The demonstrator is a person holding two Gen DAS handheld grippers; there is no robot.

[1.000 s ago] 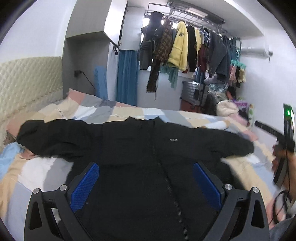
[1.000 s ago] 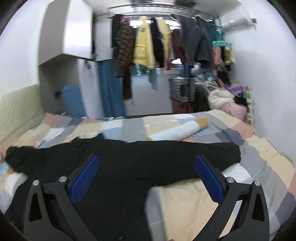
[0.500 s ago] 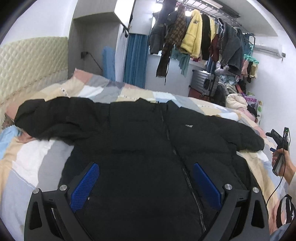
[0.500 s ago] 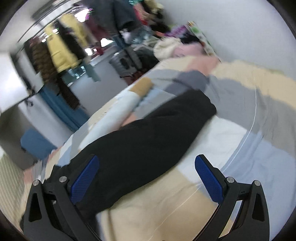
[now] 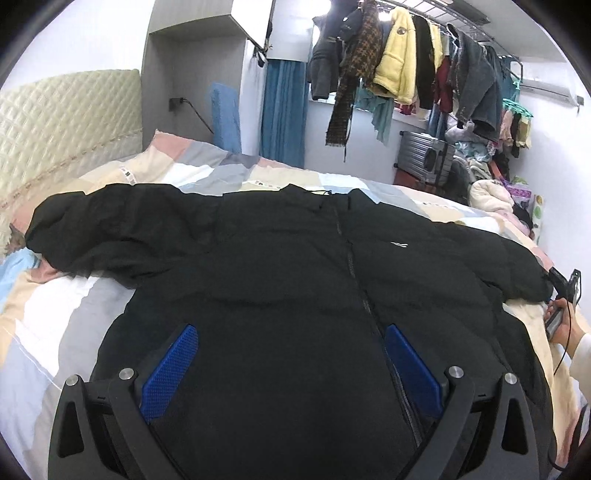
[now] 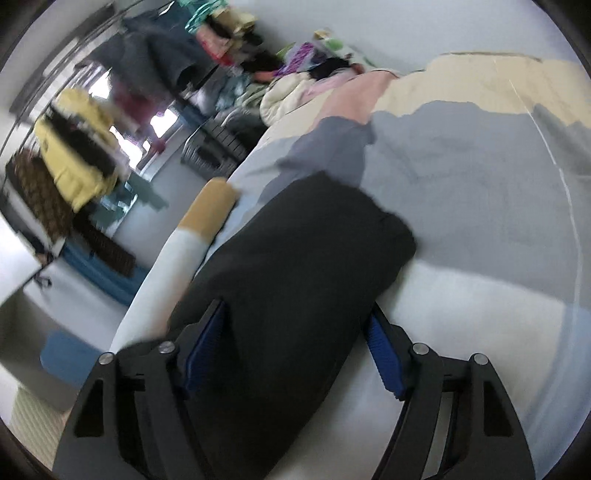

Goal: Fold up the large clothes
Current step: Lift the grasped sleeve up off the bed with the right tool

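Black jacket point(image 5: 280, 280) flat on bed point(image 5: 55, 325), its sleeve point(image 6: 295, 266) between right hand-held gripper point(image 6: 295, 350)'s closing, half-narrowed jaws; left hand-held gripper point(image 5: 291, 354) spread wide, empty.

White walls point(image 5: 92, 40), quilted headboard point(image 5: 66, 114), patchwork bed point(image 5: 207, 170), laden clothes rail point(image 5: 424, 14).

jacket point(image 5: 280, 280) on bed point(image 5: 55, 325) | headboard point(image 5: 66, 122) left | suitcase point(image 5: 424, 158) behind
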